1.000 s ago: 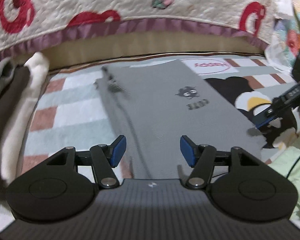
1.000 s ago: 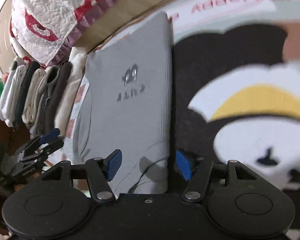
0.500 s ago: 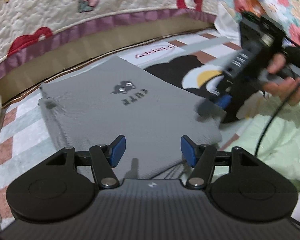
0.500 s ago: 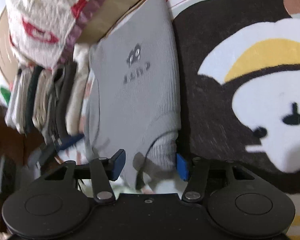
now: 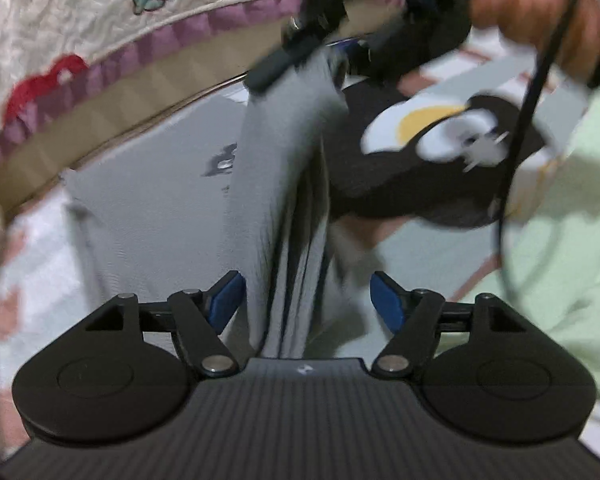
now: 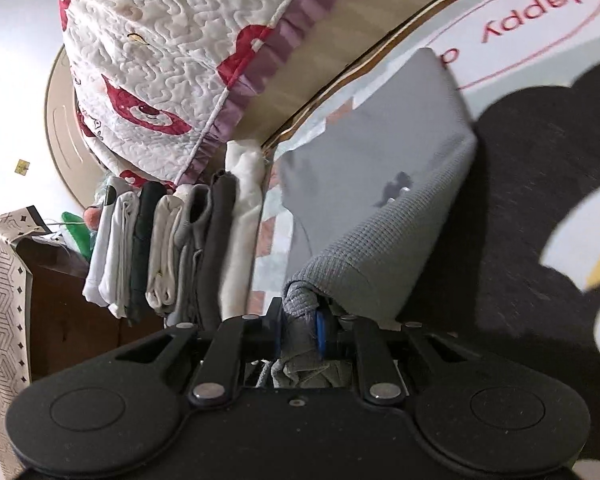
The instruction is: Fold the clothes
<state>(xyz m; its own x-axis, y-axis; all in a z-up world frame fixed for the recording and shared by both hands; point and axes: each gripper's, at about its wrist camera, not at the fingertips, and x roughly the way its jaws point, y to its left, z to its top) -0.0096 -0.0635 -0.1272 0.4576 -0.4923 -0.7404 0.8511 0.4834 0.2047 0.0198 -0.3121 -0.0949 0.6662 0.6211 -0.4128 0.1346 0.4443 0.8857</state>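
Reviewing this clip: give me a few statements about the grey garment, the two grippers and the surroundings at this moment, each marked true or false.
1. The right gripper has grey garment fabric bunched between its fingers. True; its jaws are closing on that bunch.
2. The left gripper is clamped shut on the garment. False; its blue fingers stand apart and are opening, with a raised fold between them that neither pad presses.
3. A row of folded clothes stands left of the grey garment in the right wrist view. True.
4. The garment lies on a bare wooden floor. False; it lies on a printed mat with a cartoon figure.
5. The quilt above the garment is plain blue. False; it is white with red figures and a purple frill.
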